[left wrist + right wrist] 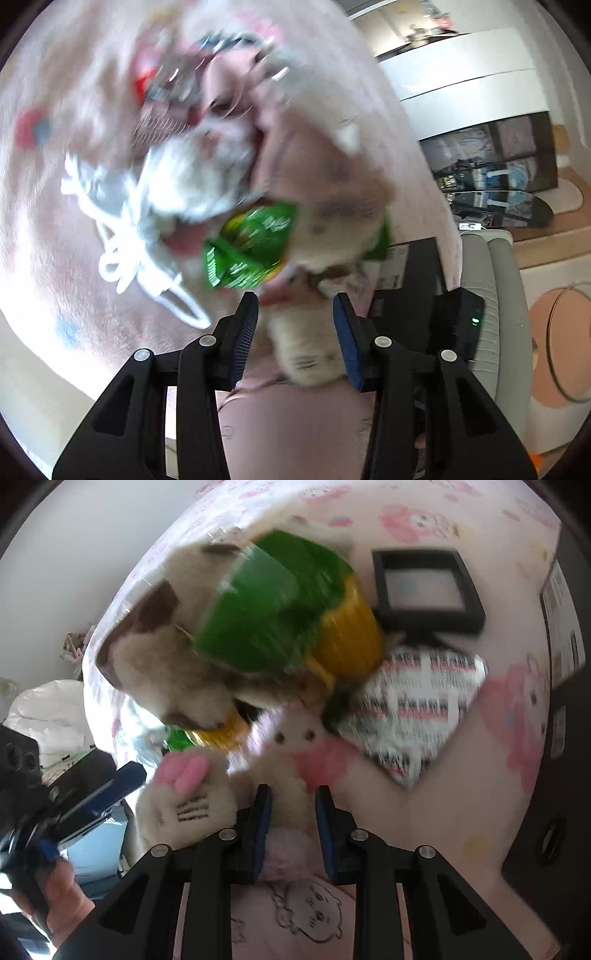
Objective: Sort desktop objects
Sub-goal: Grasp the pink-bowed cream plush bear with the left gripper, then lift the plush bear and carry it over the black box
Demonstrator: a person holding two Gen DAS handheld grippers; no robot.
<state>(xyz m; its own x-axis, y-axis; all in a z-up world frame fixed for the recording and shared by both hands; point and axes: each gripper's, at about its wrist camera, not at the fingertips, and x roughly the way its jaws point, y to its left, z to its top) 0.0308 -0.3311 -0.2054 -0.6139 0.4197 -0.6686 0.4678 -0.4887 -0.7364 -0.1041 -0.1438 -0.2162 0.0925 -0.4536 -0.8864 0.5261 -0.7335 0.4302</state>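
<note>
A cream plush dog with brown ears hangs over the pink cartoon-print tablecloth. My right gripper is shut on its body just below the face. The left gripper has the plush's foot, the one with printed lines, between its blue pads and looks shut on it. In the right wrist view that left gripper sits beside the pink-padded paw, held by a hand. A blurred green and yellow packet lies against the plush's head and also shows as the green packet.
A black square frame and a striped patterned pouch lie on the cloth behind the plush. A tangled white cord and blurred small items lie farther off. A grey chair back stands past the table edge.
</note>
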